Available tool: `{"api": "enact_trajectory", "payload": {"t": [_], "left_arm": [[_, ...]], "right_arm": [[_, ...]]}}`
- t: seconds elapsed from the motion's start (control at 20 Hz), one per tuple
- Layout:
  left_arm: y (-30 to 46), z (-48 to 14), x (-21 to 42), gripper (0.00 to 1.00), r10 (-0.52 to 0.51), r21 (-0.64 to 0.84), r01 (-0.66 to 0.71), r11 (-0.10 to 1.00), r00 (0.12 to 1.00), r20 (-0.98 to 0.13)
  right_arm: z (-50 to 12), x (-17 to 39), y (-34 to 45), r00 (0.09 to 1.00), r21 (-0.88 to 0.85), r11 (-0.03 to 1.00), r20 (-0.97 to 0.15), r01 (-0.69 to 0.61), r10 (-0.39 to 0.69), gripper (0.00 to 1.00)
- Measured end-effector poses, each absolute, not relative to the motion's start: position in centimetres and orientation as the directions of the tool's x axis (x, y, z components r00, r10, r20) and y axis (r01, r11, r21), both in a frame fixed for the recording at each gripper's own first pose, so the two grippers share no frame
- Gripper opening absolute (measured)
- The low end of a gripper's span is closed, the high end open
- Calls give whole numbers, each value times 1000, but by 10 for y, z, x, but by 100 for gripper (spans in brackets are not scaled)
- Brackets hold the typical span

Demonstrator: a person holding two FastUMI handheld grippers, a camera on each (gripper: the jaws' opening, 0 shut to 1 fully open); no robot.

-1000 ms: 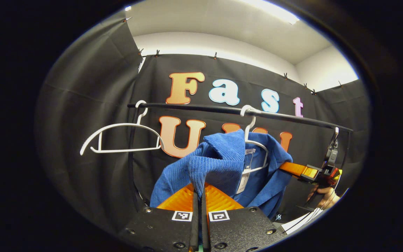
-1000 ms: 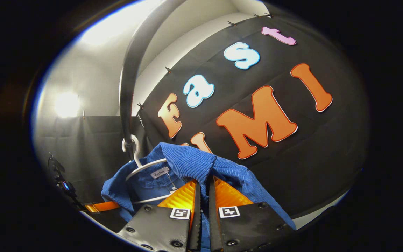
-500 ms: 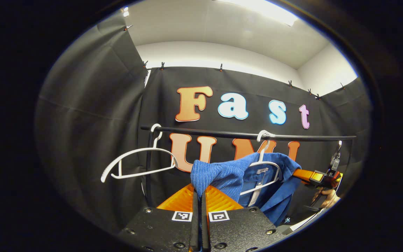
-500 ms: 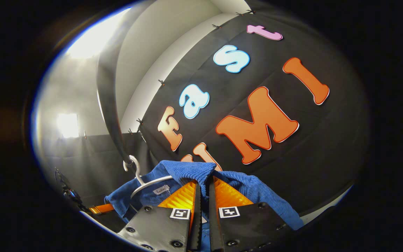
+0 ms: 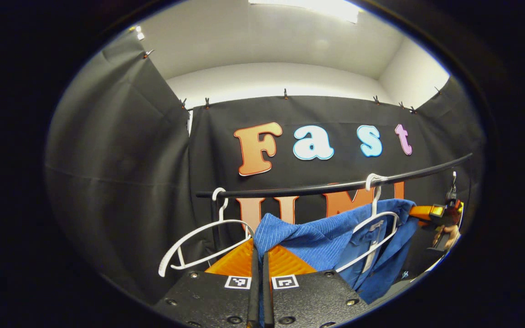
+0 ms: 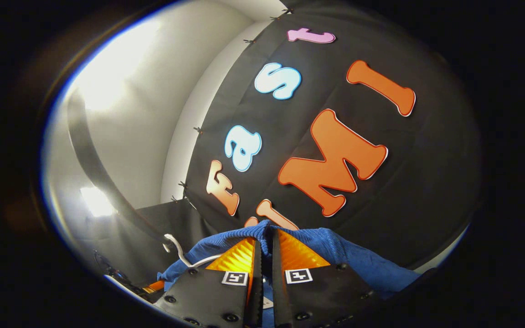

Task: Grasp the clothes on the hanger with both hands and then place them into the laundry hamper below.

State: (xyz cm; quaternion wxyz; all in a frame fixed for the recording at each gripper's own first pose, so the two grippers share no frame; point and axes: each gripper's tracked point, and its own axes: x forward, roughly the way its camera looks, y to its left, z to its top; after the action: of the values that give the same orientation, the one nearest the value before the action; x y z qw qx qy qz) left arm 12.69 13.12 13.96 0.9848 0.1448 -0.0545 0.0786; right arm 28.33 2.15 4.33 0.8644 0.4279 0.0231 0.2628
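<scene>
A black rail [image 5: 317, 187] is seen running across the booth in the left gripper view, tilted up toward the right. Two white hangers are hooked over it, well apart: an empty hanger [image 5: 198, 246] near its left end and a second hanger [image 5: 374, 228], on which the blue garment [image 5: 317, 239] is partly draped. In the right gripper view, the rail [image 6: 94, 168] is seen as a dark curved bar, with a white hook [image 6: 173, 246] at its lower end.

Cloth-walled booth (clothes rail [image 5: 335, 187], hangers [image 5: 203, 241])

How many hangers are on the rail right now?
2. An empty hanger hangs at the rail's left end; a second hanger, farther right, carries the blue garment. Others may be hidden.
</scene>
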Motion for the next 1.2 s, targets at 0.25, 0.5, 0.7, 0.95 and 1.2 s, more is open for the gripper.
{"api": "enact_trajectory", "payload": {"t": [0.25, 0.5, 0.7, 0.95, 1.2], "left_arm": [[151, 128, 149, 3, 152, 231, -172, 958, 983, 102], [169, 98, 172, 3, 150, 207, -156, 966, 988, 43], [171, 68, 184, 3, 122, 190, -117, 975, 992, -16], [171, 30, 194, 3, 79, 181, -61, 982, 992, -97], [167, -9, 196, 4, 55, 175, -26, 984, 986, -159]], "right_arm": [[45, 307, 20, 872, 759, 500, 180, -418, 455, 17], [35, 311, 19, 879, 771, 504, 149, -390, 453, 7], [22, 322, 13, 890, 785, 510, 112, -352, 442, 7], [20, 340, 3, 904, 794, 512, 107, -329, 415, 7], [13, 347, 5, 902, 805, 504, 85, -313, 424, 7]]}}
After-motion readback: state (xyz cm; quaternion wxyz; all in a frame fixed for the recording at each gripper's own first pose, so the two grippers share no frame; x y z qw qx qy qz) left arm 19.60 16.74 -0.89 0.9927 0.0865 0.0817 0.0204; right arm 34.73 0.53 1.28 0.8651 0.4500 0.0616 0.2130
